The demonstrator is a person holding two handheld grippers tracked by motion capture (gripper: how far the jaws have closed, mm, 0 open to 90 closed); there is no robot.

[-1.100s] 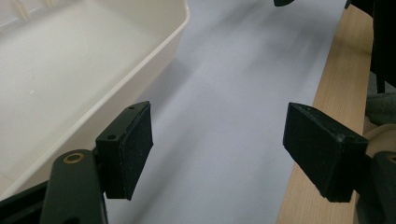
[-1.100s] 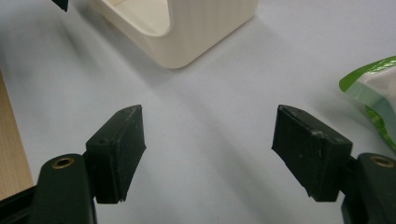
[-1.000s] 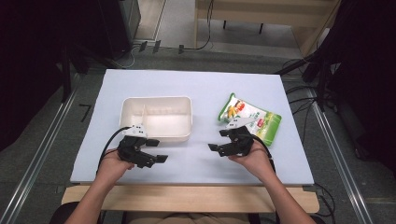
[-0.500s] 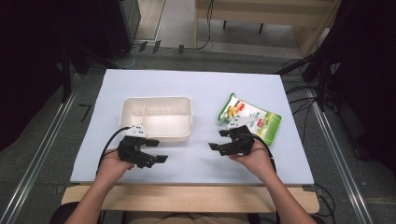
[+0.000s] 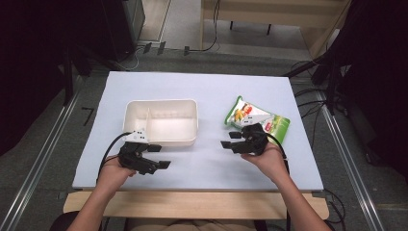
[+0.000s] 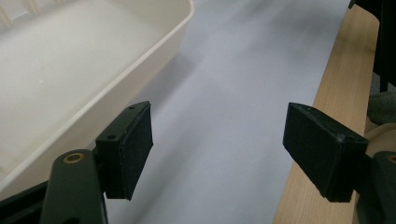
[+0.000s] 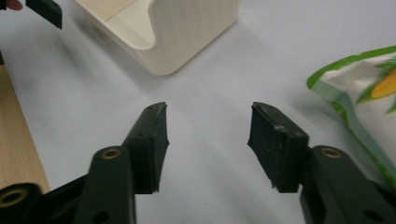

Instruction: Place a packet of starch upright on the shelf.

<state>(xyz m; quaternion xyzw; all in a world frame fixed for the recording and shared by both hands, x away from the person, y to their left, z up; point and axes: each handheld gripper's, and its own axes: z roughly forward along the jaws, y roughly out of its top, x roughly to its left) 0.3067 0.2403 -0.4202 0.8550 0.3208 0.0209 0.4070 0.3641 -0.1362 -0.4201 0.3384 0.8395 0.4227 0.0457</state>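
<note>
A cream two-compartment tray (image 5: 161, 121) lies left of centre on the pale blue mat (image 5: 202, 91). A green and white snack bag (image 5: 257, 120) lies flat to its right. My left gripper (image 5: 159, 156) rests open just in front of the tray's near edge, jaws pointing right; the tray's rim (image 6: 140, 70) runs past its left jaw. My right gripper (image 5: 231, 139) stands open between tray and bag, jaws pointing left. Nothing sits between its fingers; the tray's corner (image 7: 187, 37) is ahead and the bag's edge (image 7: 355, 88) is at the right.
The mat covers a table with a bare wooden strip (image 5: 192, 204) along the near edge. Cables (image 5: 308, 91) trail off the table's right side, and dark equipment (image 5: 120, 24) stands behind it on the floor.
</note>
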